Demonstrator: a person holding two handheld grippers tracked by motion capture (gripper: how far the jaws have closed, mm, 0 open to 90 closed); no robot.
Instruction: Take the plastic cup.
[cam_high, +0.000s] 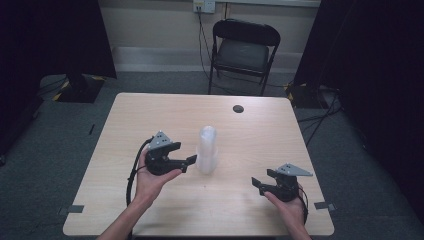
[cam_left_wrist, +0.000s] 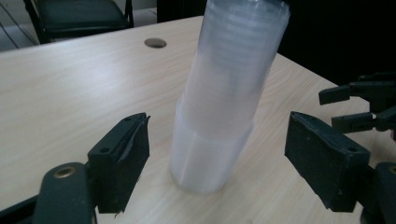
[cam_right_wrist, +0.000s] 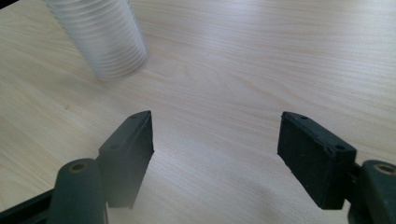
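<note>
A tall stack of clear, ribbed plastic cups (cam_high: 207, 149) stands upright near the middle of the pale wooden table (cam_high: 150, 115), mouth down on the wood. The left claw (cam_high: 190, 162), held in the person's left hand (cam_high: 150, 180), lies level and points at the stack from the left side of the high view, its tips just beside the lower part of the cups. In the left gripper view the stack (cam_left_wrist: 224, 102) rises in the gap ahead of the two black jaws, a little farther out than their tips; wood shows between each pad and the plastic, so the jaws stand wide and press on nothing. One pad (cam_left_wrist: 123, 158) sits to the left of the stack's base, the other to its right.

The right claw (cam_high: 258, 184), in the right hand (cam_high: 292, 210), rests near the table's front right part, well apart from the stack and aimed roughly towards it. In the right gripper view its jaws stand wide with only bare wood between them, and the stack (cam_right_wrist: 105, 37) lies farther off at the upper left.

A small dark round hole (cam_high: 238, 108) sits in the table's far part, and a black folding chair (cam_high: 243, 50) stands beyond the table.
</note>
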